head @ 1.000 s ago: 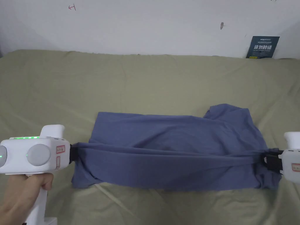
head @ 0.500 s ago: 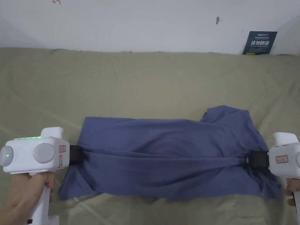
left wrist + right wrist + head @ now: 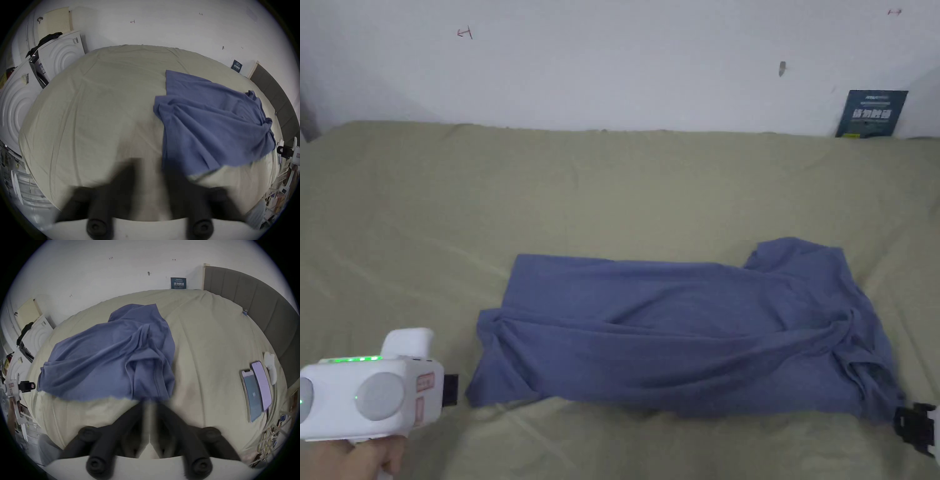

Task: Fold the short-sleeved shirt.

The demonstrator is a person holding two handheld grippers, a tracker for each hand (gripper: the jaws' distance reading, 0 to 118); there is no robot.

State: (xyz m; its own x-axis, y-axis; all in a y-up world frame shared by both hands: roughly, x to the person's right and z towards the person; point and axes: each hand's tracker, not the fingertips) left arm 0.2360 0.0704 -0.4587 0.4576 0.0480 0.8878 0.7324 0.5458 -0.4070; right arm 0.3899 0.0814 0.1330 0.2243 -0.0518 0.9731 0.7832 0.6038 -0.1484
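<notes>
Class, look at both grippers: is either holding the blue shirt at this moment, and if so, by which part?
Nothing is held. The left gripper has its jaws apart beside the blue shirt; the right gripper has a narrow gap with nothing in it. The shirt lies on the bed sheet.

Bedroom-like room: sheet-covered bed point(image 3: 612, 181), padded headboard point(image 3: 253, 293), 2 phones point(image 3: 254, 389).

The head view looks down and forward across the bed point(image 3: 612, 181) toward the white wall point(image 3: 612, 62), from the near edge. The left gripper view sits low at the bed's left near corner, facing the wall, with the shirt point(image 3: 211, 123) in its right half. The right gripper view sits low at the right near side, close to the shirt. All three share shirt, bed and wall.
</notes>
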